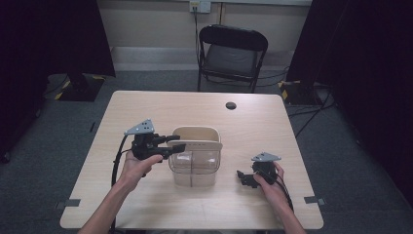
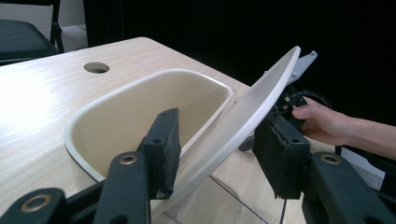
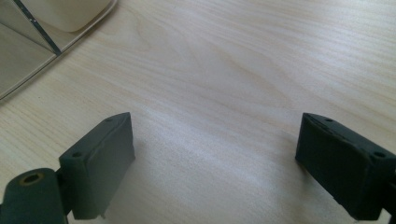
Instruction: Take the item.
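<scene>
Cream plastic is what the left tool point(image 2: 210, 154) has between its jaws: the flat swing lid point(image 2: 252, 112) of a small bin point(image 1: 194, 156), pinched at its lower edge and tilted up so its far end rises toward the upper right of the left gripper view. The bin itself stands near the middle of the bench point(image 1: 146, 105), with a cream collar point(image 2: 93, 121) around the open mouth and a clear lower body point(image 1: 192, 170) showing a dark seam down its front.

Seen from the high view, the left tool point(image 1: 173, 144) reaches in level from the bin's left side, its jaws lying across the left rim, so the lid's long axis runs away from the tool over the opening toward the bin's right. Lid and mouth are touching or nearly so at the near edge; whether the lid is seated on its pivot there I cannot tell. The left hand point(image 1: 139, 165) grips the tool from below and behind, forearm coming up from the bench's near edge, wrist raised off the surface.

The right tool point(image 1: 242, 178) rests low on the bench to the right of the bin, well apart from it, jaws spread wide with only bare wood between them in the right gripper view, where a corner of the bin's base point(image 3: 28, 51) lies off to the upper left. The right hand point(image 1: 270, 183) holds it pointing toward the bin. The left is plainly nearer and already has the lid, so any lowering or lifting of it would likely turn on that hand's wrist.
</scene>
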Demonstrator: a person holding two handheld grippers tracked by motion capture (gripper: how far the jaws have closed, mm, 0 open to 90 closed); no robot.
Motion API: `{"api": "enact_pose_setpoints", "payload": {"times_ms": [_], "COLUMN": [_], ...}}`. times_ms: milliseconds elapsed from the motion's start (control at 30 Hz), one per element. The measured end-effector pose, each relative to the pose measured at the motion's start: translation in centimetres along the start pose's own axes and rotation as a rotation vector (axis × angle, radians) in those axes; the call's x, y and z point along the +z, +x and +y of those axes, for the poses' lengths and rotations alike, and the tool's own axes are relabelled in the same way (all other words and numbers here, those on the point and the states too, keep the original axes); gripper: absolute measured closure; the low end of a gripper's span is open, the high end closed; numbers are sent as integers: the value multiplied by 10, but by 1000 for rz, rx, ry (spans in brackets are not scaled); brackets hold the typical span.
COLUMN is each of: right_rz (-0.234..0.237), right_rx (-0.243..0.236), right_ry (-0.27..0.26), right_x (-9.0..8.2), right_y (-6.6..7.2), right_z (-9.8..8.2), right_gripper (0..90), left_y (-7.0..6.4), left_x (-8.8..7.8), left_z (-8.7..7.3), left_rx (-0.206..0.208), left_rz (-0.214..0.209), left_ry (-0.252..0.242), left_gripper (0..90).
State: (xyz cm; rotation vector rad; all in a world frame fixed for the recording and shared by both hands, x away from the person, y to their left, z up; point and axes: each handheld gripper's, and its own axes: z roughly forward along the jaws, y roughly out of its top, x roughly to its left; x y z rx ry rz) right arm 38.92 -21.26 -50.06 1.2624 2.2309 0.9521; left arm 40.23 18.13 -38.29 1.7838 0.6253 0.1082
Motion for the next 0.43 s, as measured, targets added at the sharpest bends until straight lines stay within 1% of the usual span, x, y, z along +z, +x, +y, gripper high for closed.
{"api": "enact_pose_setpoints", "payload": {"times_ms": [433], "right_rz": [0], "right_rx": [0], "right_ry": [0], "right_x": [0], "right_y": [0], "right_z": [0], "right_gripper": [108], "left_y": [0], "left_x": [0], "left_z": [0], "left_rx": [-1], "left_rz": [-2], "left_ry": [1], "left_gripper": [514]}}
